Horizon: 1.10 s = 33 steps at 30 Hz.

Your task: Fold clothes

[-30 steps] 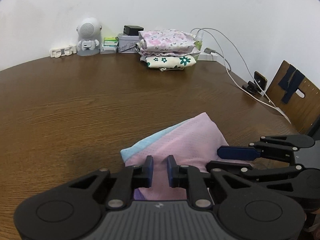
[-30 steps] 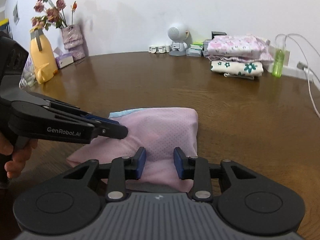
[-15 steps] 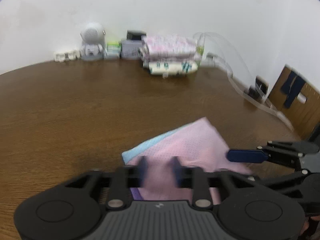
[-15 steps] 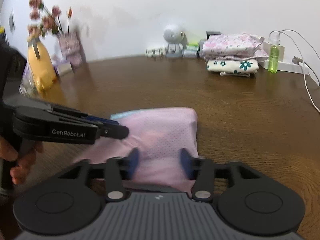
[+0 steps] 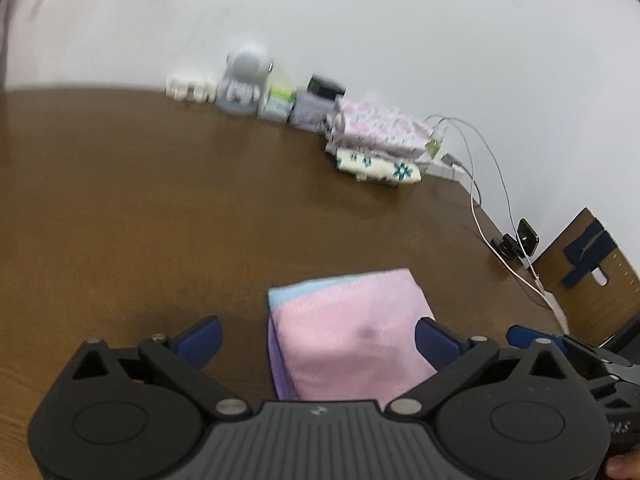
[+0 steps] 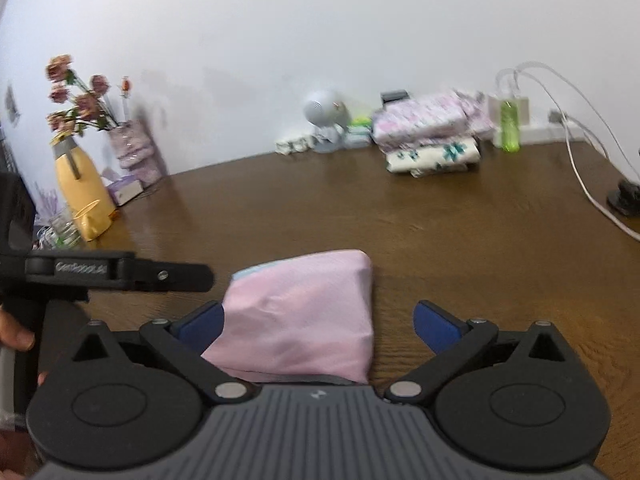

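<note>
A folded pink garment point(image 5: 348, 332) with light blue and purple edges lies on the brown table, also in the right wrist view point(image 6: 304, 316). My left gripper point(image 5: 318, 340) is open, its jaws spread wide on either side of the garment's near end, holding nothing. My right gripper point(image 6: 318, 324) is also open, jaws spread wide over the garment's near edge. The left gripper's body point(image 6: 120, 274) shows at the left in the right wrist view; the right gripper's finger point(image 5: 536, 342) shows at the right in the left wrist view.
A stack of folded floral clothes point(image 5: 376, 144) sits at the back by the wall, with a small white robot figure point(image 5: 244, 80), boxes and white cables point(image 5: 480, 200). A yellow bottle point(image 6: 82, 188), a flower vase point(image 6: 132, 148) and a green bottle point(image 6: 509, 126) stand on the table. A chair back point(image 5: 592, 272) is at the right.
Both grippers have opened wide and let go of the pink garment, which now lies folded on the table. Both views have shifted and tilted.
</note>
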Tool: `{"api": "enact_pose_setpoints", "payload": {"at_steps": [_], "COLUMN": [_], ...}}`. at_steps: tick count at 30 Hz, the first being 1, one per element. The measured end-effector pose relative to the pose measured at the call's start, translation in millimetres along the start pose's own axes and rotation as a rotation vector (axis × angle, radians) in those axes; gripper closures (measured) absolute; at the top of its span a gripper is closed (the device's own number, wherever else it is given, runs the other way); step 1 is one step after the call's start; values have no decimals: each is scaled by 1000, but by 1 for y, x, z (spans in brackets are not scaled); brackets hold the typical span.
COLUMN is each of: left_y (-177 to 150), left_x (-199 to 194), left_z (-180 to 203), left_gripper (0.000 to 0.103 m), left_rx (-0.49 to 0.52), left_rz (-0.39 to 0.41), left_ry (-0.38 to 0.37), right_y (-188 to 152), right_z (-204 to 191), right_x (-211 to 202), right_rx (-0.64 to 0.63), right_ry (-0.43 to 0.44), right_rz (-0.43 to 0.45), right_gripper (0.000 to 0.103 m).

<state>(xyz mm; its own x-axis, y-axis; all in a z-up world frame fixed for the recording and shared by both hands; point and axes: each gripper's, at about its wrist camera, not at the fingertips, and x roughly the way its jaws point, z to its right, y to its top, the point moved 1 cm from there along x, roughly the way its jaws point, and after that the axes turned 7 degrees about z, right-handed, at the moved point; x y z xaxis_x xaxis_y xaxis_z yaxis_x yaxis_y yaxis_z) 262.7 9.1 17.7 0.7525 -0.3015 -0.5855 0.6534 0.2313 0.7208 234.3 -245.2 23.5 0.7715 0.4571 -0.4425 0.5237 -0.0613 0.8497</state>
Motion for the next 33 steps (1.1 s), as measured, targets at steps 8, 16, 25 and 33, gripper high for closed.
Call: {"api": "enact_pose_setpoints", "payload": {"at_steps": [8, 16, 25, 33], "left_y": [-3, -2, -7, -8], "left_x": [31, 36, 36, 38], "left_z": [-12, -19, -26, -44], "left_gripper": [32, 43, 78, 92], "left_rx": [-120, -125, -172, -261], "left_rz": [-115, -114, -134, -145], "left_ry": [13, 21, -11, -22], "right_y": [10, 14, 6, 4], "right_z": [32, 47, 50, 47], "right_x": [29, 58, 73, 75], "right_rx": [112, 142, 183, 180], "right_ry": [9, 52, 89, 102], "right_rz": [-93, -164, -220, -221], "right_gripper": [0, 10, 23, 30]}}
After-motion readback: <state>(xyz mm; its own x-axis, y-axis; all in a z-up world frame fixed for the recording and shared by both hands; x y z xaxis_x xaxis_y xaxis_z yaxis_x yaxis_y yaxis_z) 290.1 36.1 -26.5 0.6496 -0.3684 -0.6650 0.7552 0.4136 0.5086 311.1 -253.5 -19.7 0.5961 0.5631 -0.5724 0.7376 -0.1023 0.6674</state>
